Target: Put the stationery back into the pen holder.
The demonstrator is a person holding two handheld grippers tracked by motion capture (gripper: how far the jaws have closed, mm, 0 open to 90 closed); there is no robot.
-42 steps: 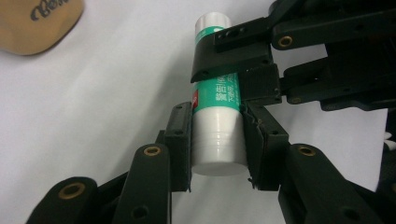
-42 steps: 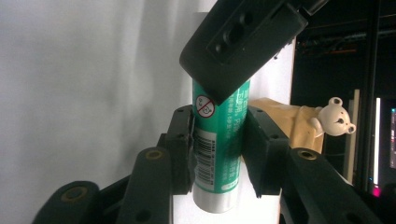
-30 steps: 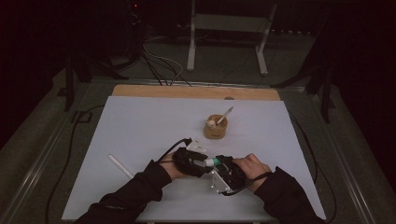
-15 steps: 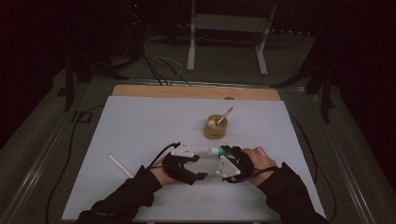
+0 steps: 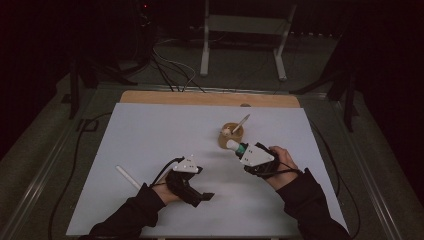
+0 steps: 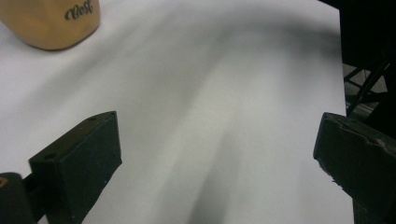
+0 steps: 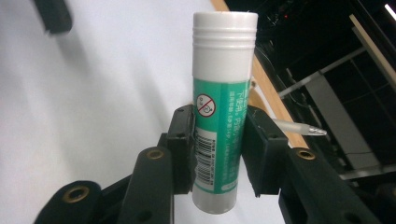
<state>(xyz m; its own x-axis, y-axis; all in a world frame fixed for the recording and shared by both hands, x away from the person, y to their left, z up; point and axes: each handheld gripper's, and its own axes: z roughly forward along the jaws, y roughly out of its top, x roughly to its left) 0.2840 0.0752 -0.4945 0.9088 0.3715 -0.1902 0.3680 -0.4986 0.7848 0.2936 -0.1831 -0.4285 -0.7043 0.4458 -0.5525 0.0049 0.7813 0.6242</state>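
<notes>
— Right gripper (image 7: 218, 140)?
— Clamped on the glue stick (image 7: 223, 98), jaws pressing both sides of the green label, just above the barcode. White cap end sticking out past the jaw tips, bottom end hanging below the jaws.
— Seen from the high view?
— Right gripper (image 5: 239, 150) held above the table (image 5: 150, 135), right of centre, carried by the right hand (image 5: 280, 165). Glue stick (image 5: 234, 146) pointing toward the far edge, cap just beside the wooden cup (image 5: 232, 136), perhaps overlapping its near rim; touching or not, impossible to tell.
— Anything in the cup?
— A pale pen-like stick (image 5: 241, 123) leaning out toward the far right corner, plus something small and light inside, too small to name. Same stick (image 7: 299, 127) visible behind the right jaw in the right gripper view.
— Left gripper (image 5: 202, 196)?
— Jaws spread wide, having just been opening, nothing between them but bare white table (image 6: 224, 116). Low over the near part of the table, left of centre, well apart from the glue stick. Wooden cup (image 6: 51, 21) with dark lettering at the upper left of the left gripper view.
— Anything else on the table?
— A white stick (image 5: 128, 176) lying flat toward the near left corner, just left of the left forearm. A bare wooden strip (image 5: 210, 98) along the far edge.
</notes>
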